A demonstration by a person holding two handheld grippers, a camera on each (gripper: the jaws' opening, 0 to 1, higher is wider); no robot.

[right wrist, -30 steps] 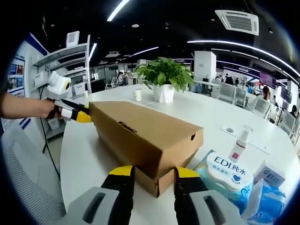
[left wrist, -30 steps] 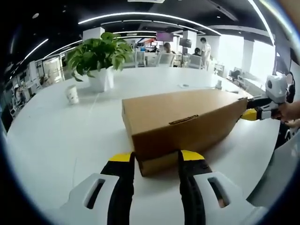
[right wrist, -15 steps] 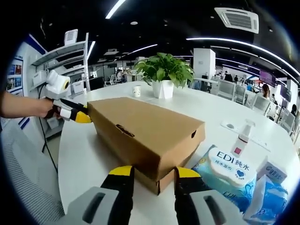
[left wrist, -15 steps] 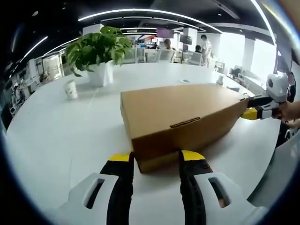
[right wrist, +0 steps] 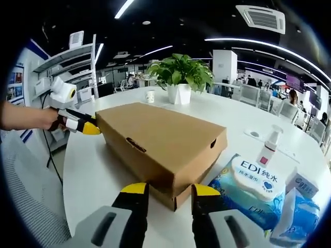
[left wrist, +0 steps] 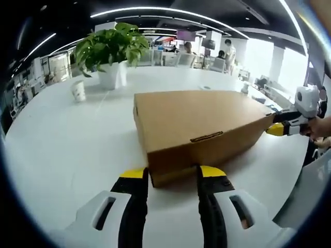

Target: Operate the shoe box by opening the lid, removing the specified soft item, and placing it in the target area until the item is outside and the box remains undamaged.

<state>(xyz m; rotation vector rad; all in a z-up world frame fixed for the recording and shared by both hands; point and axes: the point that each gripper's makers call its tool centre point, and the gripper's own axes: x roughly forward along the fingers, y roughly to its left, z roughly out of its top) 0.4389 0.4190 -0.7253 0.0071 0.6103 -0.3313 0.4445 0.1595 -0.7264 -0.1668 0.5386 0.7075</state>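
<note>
Shoe box (left wrist: pixel 194 126) sits on the white round desk (left wrist: pixel 67 139), lid down over the base, cardboard brown, slot on the long side; in the right gripper view the shoe box (right wrist: pixel 160 139) runs away from the camera toward the far left; soft item not visible, box shut.

Left gripper (left wrist: pixel 172 175) low at 1 short end of the box, 2 yellow-tipped jaws spread apart, the box's near bottom corner sits between the tips; cannot tell if the tips touch the cardboard; nothing pinched. In the right gripper view the left gripper (right wrist: pixel 90 128) comes in from the left, held by a hand (right wrist: pixel 49 118) with bare forearm stretched level, yellow tip right at the far end of the box.

Right gripper (right wrist: pixel 166 191) at the opposite short end, jaws spread, lower box corner between the tips, nothing clamped. In the left gripper view the right gripper (left wrist: pixel 276 129) enters from the right, held by a hand (left wrist: pixel 318 126), yellow tip against the far box edge just under the lid.

Beside the box on the right: wet wipes pack (right wrist: pixel 253 188) with EDI label, spray bottle (right wrist: pixel 268 147) upright behind it; potted plant (left wrist: pixel 108 54) and paper cup (left wrist: pixel 78 91) farther back on the desk, well apart from the box.
</note>
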